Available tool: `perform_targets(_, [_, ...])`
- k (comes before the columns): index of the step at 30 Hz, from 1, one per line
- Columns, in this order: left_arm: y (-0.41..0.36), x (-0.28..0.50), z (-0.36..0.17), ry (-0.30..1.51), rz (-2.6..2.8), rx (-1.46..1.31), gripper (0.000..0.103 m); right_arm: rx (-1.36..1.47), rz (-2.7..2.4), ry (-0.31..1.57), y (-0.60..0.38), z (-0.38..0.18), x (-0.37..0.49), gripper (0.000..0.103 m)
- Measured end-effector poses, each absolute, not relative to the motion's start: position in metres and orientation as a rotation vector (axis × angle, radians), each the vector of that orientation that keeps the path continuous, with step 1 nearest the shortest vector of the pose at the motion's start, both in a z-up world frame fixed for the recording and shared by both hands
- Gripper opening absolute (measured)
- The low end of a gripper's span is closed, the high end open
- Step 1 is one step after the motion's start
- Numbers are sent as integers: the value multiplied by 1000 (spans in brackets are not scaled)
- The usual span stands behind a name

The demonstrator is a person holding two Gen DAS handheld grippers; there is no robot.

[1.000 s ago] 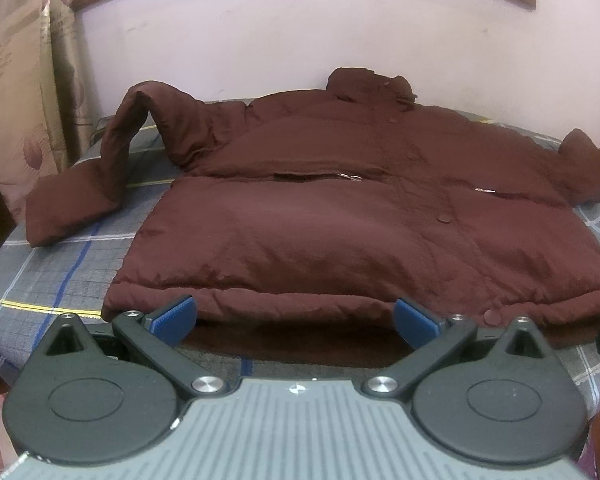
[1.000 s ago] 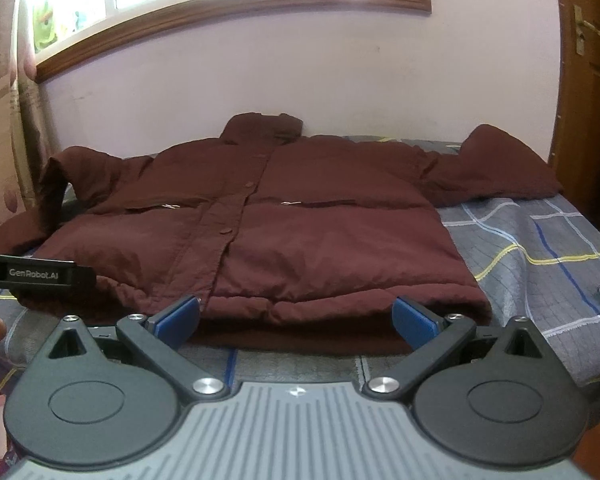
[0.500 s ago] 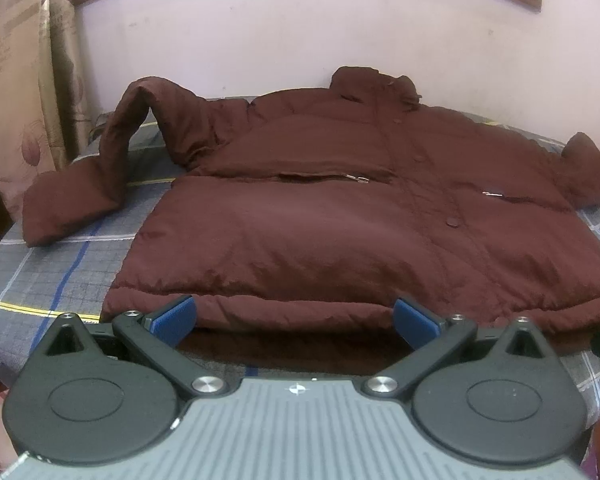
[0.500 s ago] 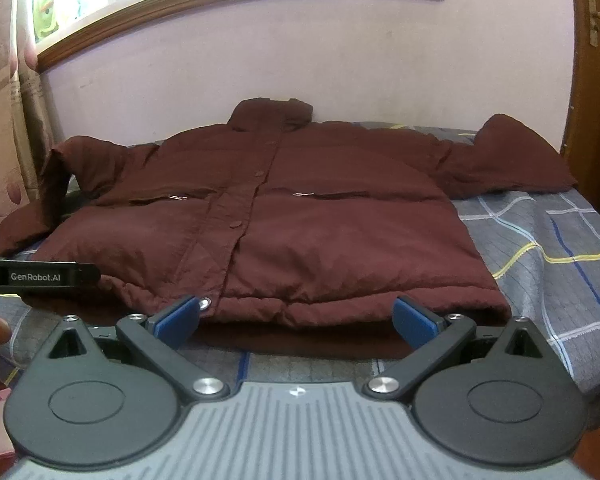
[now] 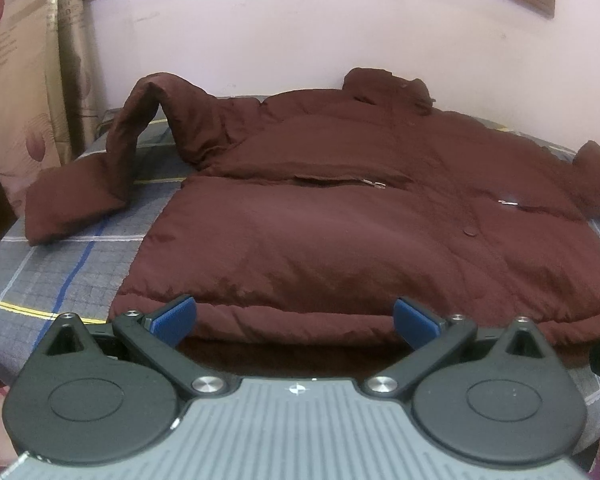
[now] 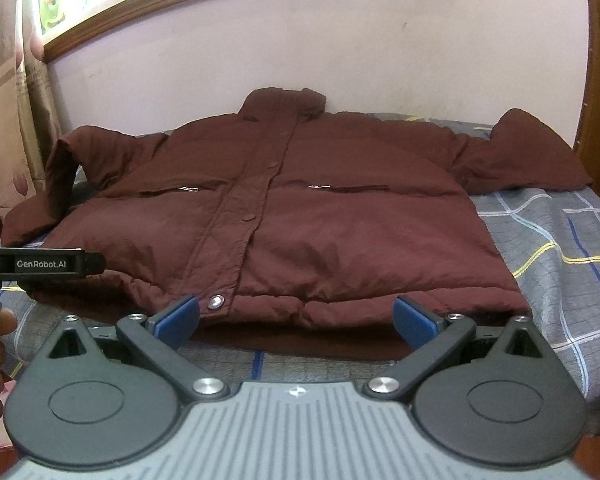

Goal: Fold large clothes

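Checked grey bedding is covering the bed (image 6: 560,240), which is sitting against a pale wall under a wood-framed window. A padded maroon jacket (image 5: 340,232) is lying front-up across it, collar toward the wall, hem toward both cameras, sleeves spreading out to either side. The left hand-held gripper (image 5: 296,316) is hovering just short of the hem with its jaws spread wide and gripping nothing; the right hand-held gripper (image 6: 296,316) is doing the same near the snap at the placket.

Judging from this, the thick, slippery hem is risking a shallow pinch that catches only the top layer, so the jacket could be peeling apart or sliding out mid-fold. The left sleeve (image 5: 112,176), arching up and kinking, may be bunching under the body.
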State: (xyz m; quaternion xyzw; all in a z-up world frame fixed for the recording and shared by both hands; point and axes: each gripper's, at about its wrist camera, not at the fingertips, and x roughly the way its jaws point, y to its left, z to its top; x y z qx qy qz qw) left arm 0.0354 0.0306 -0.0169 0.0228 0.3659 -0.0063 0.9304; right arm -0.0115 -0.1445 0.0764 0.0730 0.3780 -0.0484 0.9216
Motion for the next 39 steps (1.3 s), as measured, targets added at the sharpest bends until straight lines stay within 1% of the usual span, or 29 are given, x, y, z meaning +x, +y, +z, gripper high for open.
perform_targets(23, [54,49,-21,736,19,5,103,140,-84,819,-133,68,2,103])
perform_targets(26, [85,58,-18,699,63,-98,103,136,-82,828,-132,66,5,103])
perform_targets(30, [157,83,-23,703,140,-368,103,132,-78,839,-131,63,8,103])
perform_targets(34, [226,96,-37,651,225,-597,103,128,-76,862,-128,58,11,103])
perform_targets(39, [269,104,-43,596,300,-666,103,117,-76,890,-124,51,19,103])
